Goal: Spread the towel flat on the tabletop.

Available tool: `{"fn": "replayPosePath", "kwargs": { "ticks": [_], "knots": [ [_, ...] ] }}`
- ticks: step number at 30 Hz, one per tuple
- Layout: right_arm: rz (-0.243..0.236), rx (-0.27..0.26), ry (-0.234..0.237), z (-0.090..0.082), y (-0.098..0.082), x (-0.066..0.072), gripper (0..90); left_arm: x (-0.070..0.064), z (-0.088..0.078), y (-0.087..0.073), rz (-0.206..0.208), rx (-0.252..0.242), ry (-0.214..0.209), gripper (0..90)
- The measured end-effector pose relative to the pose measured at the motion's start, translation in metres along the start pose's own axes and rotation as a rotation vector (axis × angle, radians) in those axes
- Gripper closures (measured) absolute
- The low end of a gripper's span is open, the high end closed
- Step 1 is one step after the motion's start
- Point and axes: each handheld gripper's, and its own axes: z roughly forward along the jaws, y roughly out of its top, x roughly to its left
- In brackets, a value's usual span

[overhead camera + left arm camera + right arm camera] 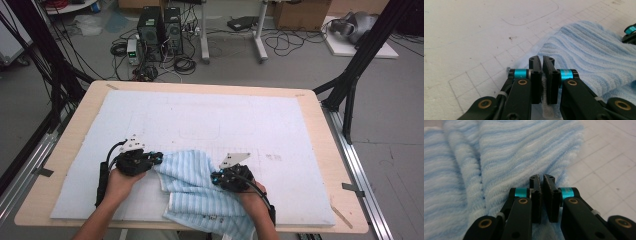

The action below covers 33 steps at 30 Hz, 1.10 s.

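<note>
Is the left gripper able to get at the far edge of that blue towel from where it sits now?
Probably not at once. The left gripper is shut on the blue towel near its left edge, cloth pinched between its jaws. Nothing blocks the white mat beyond, but it would have to let go first.

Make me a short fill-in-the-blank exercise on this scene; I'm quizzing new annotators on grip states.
1. Both grippers are working on a light blue striped ____.
2. The left gripper has its jaws ____ on the towel's edge.
3. The right gripper pinches a ____ of the cloth between its jaws.
4. The white mat under the cloth is marked with a drawn ____ of squares.

Missing words: towel; shut; fold; grid
</note>
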Motion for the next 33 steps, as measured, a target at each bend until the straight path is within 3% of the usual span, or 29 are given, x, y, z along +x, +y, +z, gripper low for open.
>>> {"fn": "replayPosePath", "kwargs": {
  "ticks": [2, 4, 6, 9, 11, 12, 14, 17, 21, 23, 27, 30, 32, 33],
  "knots": [
    [0.022, -0.001, 0.073, 0.001, -0.001, 0.000, 80.8, 0.000, -0.001, -0.002, -0.004, -0.006, 0.001, 85.0],
    [0.041, -0.007, 0.099, 0.001, -0.001, -0.001, 74.9, 0.000, -0.002, -0.004, -0.007, 0.000, 0.004, 85.0],
    [0.086, -0.040, 0.078, -0.002, -0.001, -0.005, 70.6, 0.000, -0.002, -0.004, -0.006, 0.001, 0.003, 85.0],
    [0.154, -0.104, -0.001, -0.011, 0.000, -0.014, 67.1, 0.000, -0.003, -0.003, 0.000, 0.000, 0.003, 85.0],
    [0.208, -0.120, -0.099, -0.015, 0.000, -0.022, 65.0, 0.000, -0.003, -0.003, -0.001, 0.001, 0.002, 85.0],
    [0.233, -0.115, -0.138, -0.016, 0.000, -0.026, 65.7, 0.000, -0.003, -0.003, -0.004, 0.000, 0.002, 85.0],
    [0.228, -0.052, -0.207, -0.011, 0.002, -0.032, 67.2, 0.000, -0.003, -0.003, -0.004, 0.001, 0.002, 85.0],
    [0.202, 0.006, -0.174, 0.000, 0.006, -0.031, 67.8, 0.001, -0.003, -0.003, -0.005, -0.004, 0.001, 85.0],
    [0.127, 0.013, -0.091, 0.010, 0.012, -0.021, 56.2, 0.001, -0.003, -0.004, -0.005, 0.004, -0.001, 85.0],
    [0.112, 0.019, -0.094, 0.010, 0.013, -0.018, 56.5, 0.001, -0.003, -0.004, -0.005, 0.003, -0.001, 84.9],
    [0.071, 0.032, -0.079, 0.012, 0.015, -0.010, 65.7, 0.000, -0.002, -0.004, 0.000, 0.006, -0.001, 84.9],
    [0.107, 0.038, -0.048, 0.012, 0.015, -0.010, 70.1, 0.000, -0.002, -0.004, -0.003, 0.003, -0.001, 84.9],
    [0.118, 0.037, -0.006, 0.012, 0.015, -0.010, 84.4, 0.000, -0.002, -0.004, -0.004, 0.001, -0.001, 84.9],
    [0.114, 0.043, -0.004, 0.012, 0.016, -0.009, 85.6, 0.000, -0.002, -0.004, -0.002, 0.000, -0.001, 84.9]
  ]
}}
